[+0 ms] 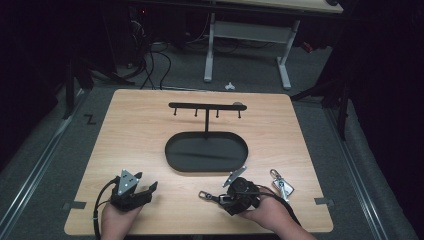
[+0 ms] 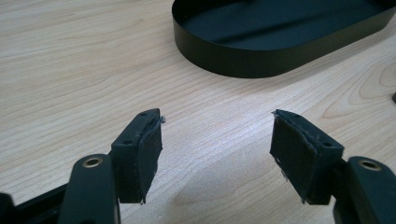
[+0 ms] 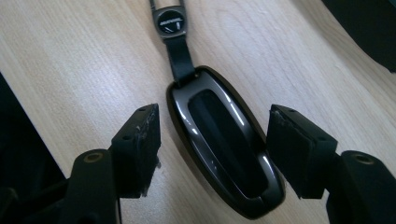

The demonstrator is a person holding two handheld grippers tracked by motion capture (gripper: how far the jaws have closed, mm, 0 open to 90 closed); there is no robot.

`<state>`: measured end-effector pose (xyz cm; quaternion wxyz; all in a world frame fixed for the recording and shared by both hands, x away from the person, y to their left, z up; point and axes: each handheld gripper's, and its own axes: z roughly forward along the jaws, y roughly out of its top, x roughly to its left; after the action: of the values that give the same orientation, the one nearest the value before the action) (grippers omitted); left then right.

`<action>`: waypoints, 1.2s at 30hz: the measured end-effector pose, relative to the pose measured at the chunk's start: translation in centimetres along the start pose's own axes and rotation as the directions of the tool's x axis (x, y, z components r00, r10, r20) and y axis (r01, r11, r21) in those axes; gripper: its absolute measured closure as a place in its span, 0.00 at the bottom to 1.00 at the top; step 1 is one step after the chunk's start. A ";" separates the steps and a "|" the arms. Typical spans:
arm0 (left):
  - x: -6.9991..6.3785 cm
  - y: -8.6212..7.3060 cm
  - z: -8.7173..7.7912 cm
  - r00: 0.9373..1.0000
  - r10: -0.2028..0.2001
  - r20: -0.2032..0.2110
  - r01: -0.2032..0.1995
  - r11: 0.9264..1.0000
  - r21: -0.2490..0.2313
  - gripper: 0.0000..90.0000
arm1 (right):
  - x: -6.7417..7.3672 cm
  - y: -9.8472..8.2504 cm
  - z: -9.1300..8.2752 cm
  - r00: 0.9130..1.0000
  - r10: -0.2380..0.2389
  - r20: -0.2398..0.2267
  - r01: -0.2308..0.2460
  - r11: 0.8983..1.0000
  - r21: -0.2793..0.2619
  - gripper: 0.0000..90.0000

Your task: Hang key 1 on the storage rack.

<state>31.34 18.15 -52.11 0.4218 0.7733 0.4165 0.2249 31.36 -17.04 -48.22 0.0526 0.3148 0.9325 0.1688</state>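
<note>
The right gripper (image 3: pixel 212 154) has its jaws spread apart, and a glossy dark oval key fob (image 3: pixel 224 154) with a short black strap and metal clasp lies flat on the pale wooden table (image 1: pixel 135 135) between them, untouched by either pad. In the high view this fob (image 1: pixel 216 197) sits at about six o'clock from the black oval metal tray (image 1: pixel 206 151), whose upright post carries a black hook bar (image 1: pixel 206 106). A second, silver keyring (image 1: pixel 281 186) lies at three o'clock from the right gripper (image 1: pixel 224 194). The left gripper (image 2: pixel 217 140) rests at eight o'clock from the tray, jaws apart over bare wood.
</note>
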 end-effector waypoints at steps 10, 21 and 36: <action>0.1 0.0 0.1 1.000 -0.002 0.004 0.002 1.000 0.003 0.38 | -0.1 2.7 0.9 0.996 -0.084 -0.015 0.085 0.989 0.120 0.39; 0.0 0.0 0.0 1.000 0.002 0.007 -0.002 1.000 0.004 0.38 | 0.4 5.1 1.9 0.989 -0.147 -0.031 0.150 0.975 0.163 0.46; 0.2 0.1 0.0 1.000 0.000 0.007 0.000 1.000 0.003 0.38 | 0.8 6.4 3.0 0.985 -0.162 -0.057 0.170 0.965 0.201 0.78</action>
<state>31.46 18.28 -52.07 0.4219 0.7748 0.4155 0.2215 34.98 -11.02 -48.77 0.0150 0.2358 0.9690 0.0728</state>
